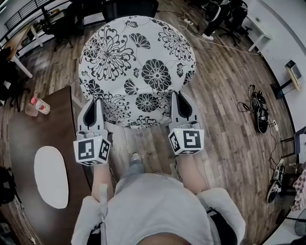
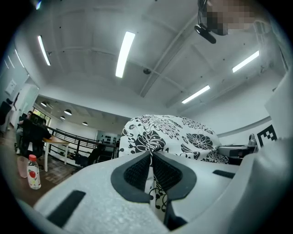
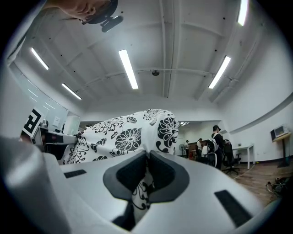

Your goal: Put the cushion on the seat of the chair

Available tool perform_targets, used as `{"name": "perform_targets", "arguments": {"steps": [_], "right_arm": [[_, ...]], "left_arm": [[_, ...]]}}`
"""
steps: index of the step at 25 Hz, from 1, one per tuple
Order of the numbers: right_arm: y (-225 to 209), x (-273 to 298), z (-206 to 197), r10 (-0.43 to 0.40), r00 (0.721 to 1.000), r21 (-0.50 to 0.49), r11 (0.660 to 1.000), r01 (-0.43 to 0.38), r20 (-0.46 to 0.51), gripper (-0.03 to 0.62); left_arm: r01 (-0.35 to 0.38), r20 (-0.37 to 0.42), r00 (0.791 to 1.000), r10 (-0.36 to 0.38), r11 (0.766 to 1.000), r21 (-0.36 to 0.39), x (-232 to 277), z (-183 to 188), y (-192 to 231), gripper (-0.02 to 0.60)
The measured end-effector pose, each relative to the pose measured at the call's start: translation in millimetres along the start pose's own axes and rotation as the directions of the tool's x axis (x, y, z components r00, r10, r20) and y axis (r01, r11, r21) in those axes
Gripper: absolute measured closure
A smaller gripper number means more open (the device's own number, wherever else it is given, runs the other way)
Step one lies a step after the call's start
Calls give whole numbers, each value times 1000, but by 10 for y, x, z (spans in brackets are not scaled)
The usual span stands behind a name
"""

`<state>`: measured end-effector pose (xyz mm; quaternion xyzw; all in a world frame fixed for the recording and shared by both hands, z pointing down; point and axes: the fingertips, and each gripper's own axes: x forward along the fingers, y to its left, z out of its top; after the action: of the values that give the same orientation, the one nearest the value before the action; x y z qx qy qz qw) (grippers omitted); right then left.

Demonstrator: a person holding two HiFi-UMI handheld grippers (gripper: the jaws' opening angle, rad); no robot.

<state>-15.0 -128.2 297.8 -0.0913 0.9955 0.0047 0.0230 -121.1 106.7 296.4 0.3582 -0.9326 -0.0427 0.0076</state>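
Observation:
A round white cushion (image 1: 138, 67) with a black flower print hangs in front of me over the wooden floor, held by its near edge. My left gripper (image 1: 93, 102) is shut on the cushion's near-left rim, and its fabric (image 2: 174, 132) is pinched between the dark pads (image 2: 137, 171). My right gripper (image 1: 180, 95) is shut on the near-right rim, with cloth (image 3: 123, 132) caught between its pads (image 3: 162, 176). A dark chair (image 1: 130, 7) shows just beyond the cushion's far edge; the cushion hides its seat.
A brown table (image 1: 28, 143) stands at my left with a white oval mat (image 1: 51, 176) and a red-labelled bottle (image 1: 42, 106). Cables and gear (image 1: 260, 110) lie on the floor at right. People sit at desks (image 3: 217, 146) further off.

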Motion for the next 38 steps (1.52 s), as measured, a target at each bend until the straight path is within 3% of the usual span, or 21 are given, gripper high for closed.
{"name": "perform_targets", "arguments": {"steps": [17, 38], "right_arm": [[48, -67, 28, -40, 999, 7, 999, 40, 1, 569], [-18, 65, -77, 21, 999, 32, 999, -22, 26, 569]], "left_arm": [[39, 12, 999, -39, 999, -3, -25, 43, -8, 563], [-20, 30, 999, 20, 1000, 17, -18, -9, -34, 563]]}}
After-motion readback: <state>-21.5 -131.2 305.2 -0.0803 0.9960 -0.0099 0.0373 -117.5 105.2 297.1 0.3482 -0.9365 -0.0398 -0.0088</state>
